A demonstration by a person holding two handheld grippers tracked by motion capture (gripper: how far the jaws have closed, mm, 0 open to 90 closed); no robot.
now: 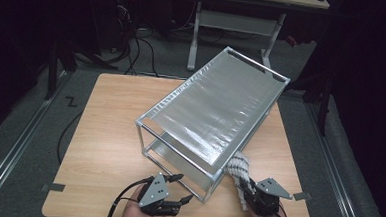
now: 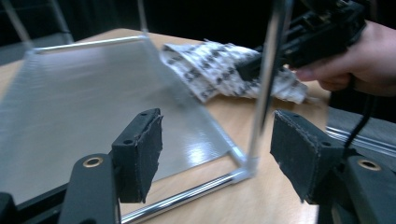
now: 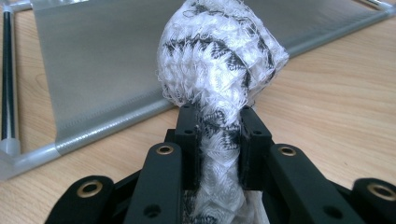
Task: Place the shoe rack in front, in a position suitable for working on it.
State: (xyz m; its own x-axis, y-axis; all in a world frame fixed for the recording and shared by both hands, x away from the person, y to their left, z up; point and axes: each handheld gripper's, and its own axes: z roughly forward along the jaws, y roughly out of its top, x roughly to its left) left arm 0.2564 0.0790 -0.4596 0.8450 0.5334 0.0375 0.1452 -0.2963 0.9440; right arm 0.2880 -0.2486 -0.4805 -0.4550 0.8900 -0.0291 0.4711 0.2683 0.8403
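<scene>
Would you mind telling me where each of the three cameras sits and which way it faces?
High view: above the person's side of the table, looking forward and down at the two-tier shelf rack; both hands and grippers enter at the bottom.
Left gripper view: rides the left gripper, facing the rack's lower shelf and corner post between open fingers; the other hand shows far off.
Right gripper view: rides the right gripper, fingers clamping the knitted cloth.
All three share the rack and cloth.

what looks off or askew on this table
The two-tier metal rack sits skewed, diagonal to the table edges, its far end overhanging the back edge. The right claw holds a bunched black-and-white cloth beside its near corner. Nothing looks spilled or broken.
</scene>
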